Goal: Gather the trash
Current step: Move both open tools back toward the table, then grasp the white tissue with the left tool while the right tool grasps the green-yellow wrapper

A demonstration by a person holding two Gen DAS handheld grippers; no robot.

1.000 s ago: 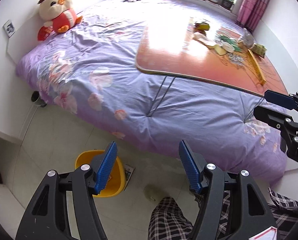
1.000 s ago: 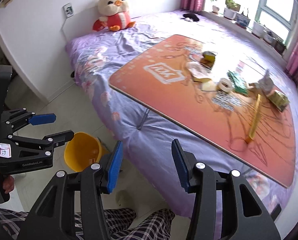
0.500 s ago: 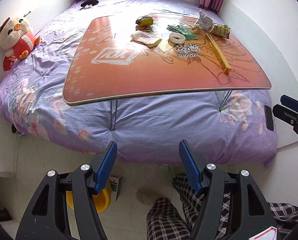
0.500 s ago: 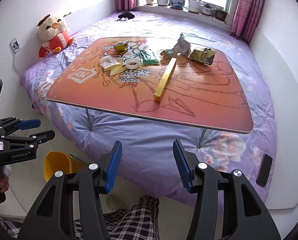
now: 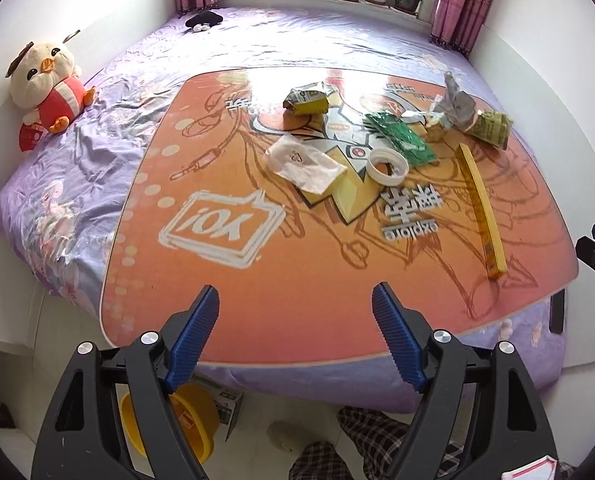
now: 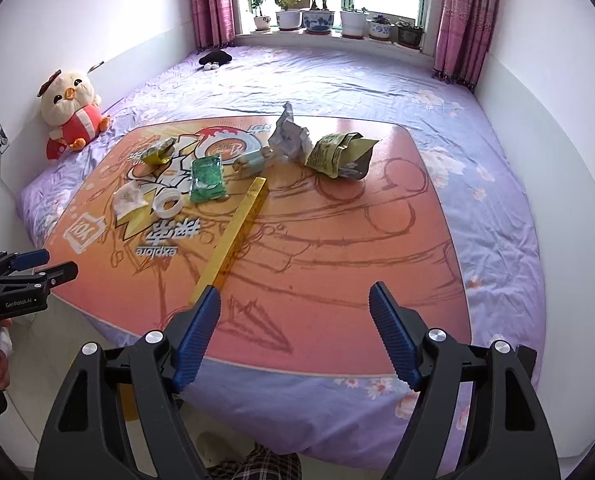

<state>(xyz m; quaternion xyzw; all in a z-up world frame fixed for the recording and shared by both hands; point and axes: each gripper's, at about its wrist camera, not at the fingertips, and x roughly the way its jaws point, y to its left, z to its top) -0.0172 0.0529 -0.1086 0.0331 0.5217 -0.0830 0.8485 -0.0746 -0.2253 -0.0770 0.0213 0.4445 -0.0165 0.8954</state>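
Trash lies on the far half of an orange folding table (image 5: 297, 280) on the bed: a white wrapper (image 5: 303, 162), a tape ring (image 5: 388, 164), a green packet (image 5: 401, 134), a yellow-green wrapper (image 5: 307, 98), crumpled silver foil (image 5: 455, 104), an olive bag (image 5: 491, 126) and a long yellow box (image 5: 482, 204). The same items show in the right wrist view: the box (image 6: 233, 236), olive bag (image 6: 337, 154), foil (image 6: 289, 136), green packet (image 6: 206, 180). My left gripper (image 5: 295, 338) is open and empty above the table's near edge. My right gripper (image 6: 295, 336) is open and empty, near the box's end.
A yellow bin (image 5: 177, 420) stands on the floor below the table's near-left corner, beside a small carton (image 5: 227, 404). A plush chick (image 5: 47, 88) sits at the bed's left. Potted plants (image 6: 321, 20) line the windowsill. White walls bound the bed on both sides.
Both grippers have risen and swung toward the table; the view went from the bed's side and floor to looking down on the tabletop. Both stayed open.
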